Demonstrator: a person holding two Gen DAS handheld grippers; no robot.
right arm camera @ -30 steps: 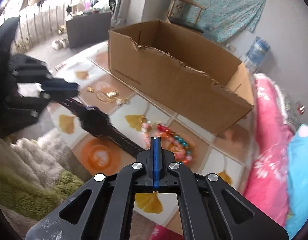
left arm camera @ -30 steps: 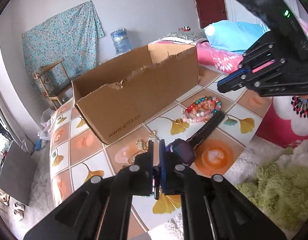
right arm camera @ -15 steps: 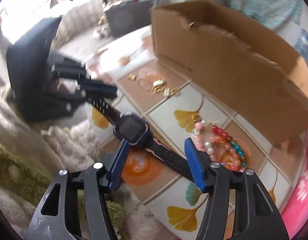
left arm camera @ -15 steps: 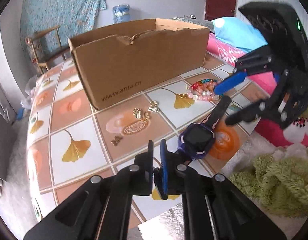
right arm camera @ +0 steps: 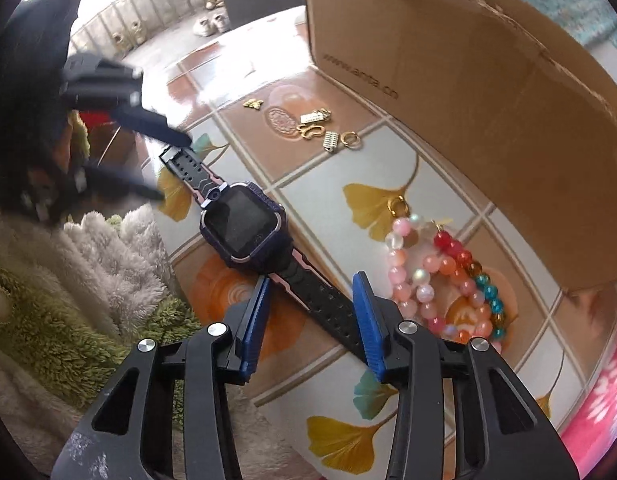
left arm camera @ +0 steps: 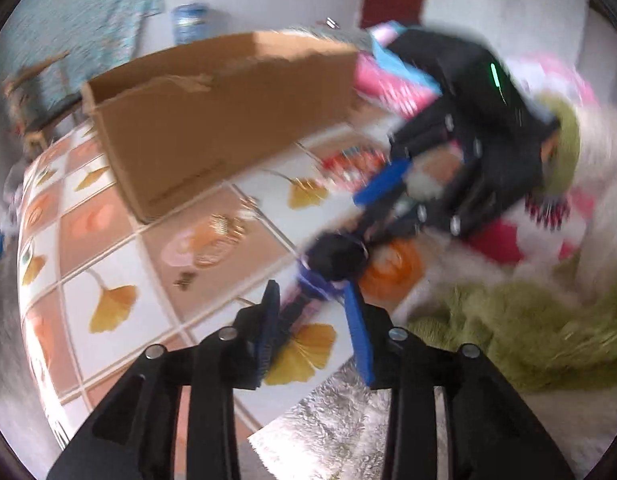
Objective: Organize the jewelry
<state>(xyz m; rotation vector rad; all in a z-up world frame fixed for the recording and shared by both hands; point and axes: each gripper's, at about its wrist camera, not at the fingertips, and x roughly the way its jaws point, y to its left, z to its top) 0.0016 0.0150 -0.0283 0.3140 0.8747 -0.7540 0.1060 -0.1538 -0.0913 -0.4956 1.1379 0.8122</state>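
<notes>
A dark purple smartwatch (right arm camera: 244, 226) with a black and pink strap lies flat on the tiled tabletop (right arm camera: 392, 160). My right gripper (right arm camera: 314, 286) is open, its blue pads on either side of the near strap. My left gripper (left arm camera: 312, 300) is open at the other strap end; it also shows in the right wrist view (right arm camera: 164, 168). The watch (left arm camera: 334, 256) is blurred in the left wrist view. Bead bracelets (right arm camera: 440, 280) lie right of the watch. Small gold trinkets (right arm camera: 316, 128) lie by the cardboard box (right arm camera: 468, 92).
The open cardboard box (left arm camera: 224, 120) stands along the far side of the table. A green and white fluffy blanket (right arm camera: 68, 280) lies at the table's near edge. A pink floral bedcover (right arm camera: 604, 392) is at the right.
My left gripper has opened and let go of the watch strap. The watch now lies flat on the table. My right gripper has come closer, straddling the near strap.
</notes>
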